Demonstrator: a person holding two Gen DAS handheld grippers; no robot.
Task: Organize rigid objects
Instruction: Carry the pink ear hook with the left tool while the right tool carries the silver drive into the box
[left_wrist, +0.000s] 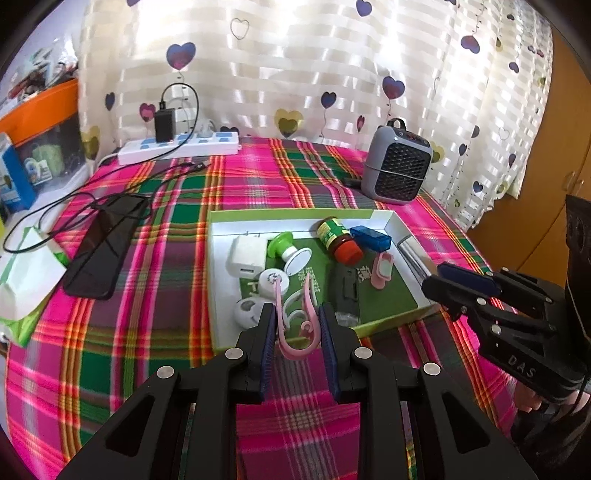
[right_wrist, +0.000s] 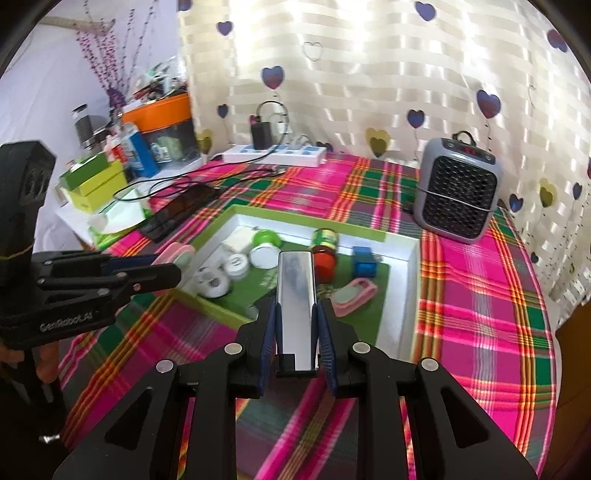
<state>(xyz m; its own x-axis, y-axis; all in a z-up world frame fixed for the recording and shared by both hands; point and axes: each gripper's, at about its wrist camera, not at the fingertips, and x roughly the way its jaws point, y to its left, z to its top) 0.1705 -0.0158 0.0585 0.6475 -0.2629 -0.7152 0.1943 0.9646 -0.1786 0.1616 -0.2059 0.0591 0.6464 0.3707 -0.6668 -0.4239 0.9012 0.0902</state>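
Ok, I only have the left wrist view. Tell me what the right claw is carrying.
Observer: The right claw is shut on a shiny silver metal bar, with a pad on each long side.
Operator: Say where the bar points.
Observer: In the right wrist view its far end overlaps the green-lined tray, just in front of the red-capped jar.
Operator: Report what stands past the table's left edge.
Observer: Stacked green boxes stand there, below the orange bin.
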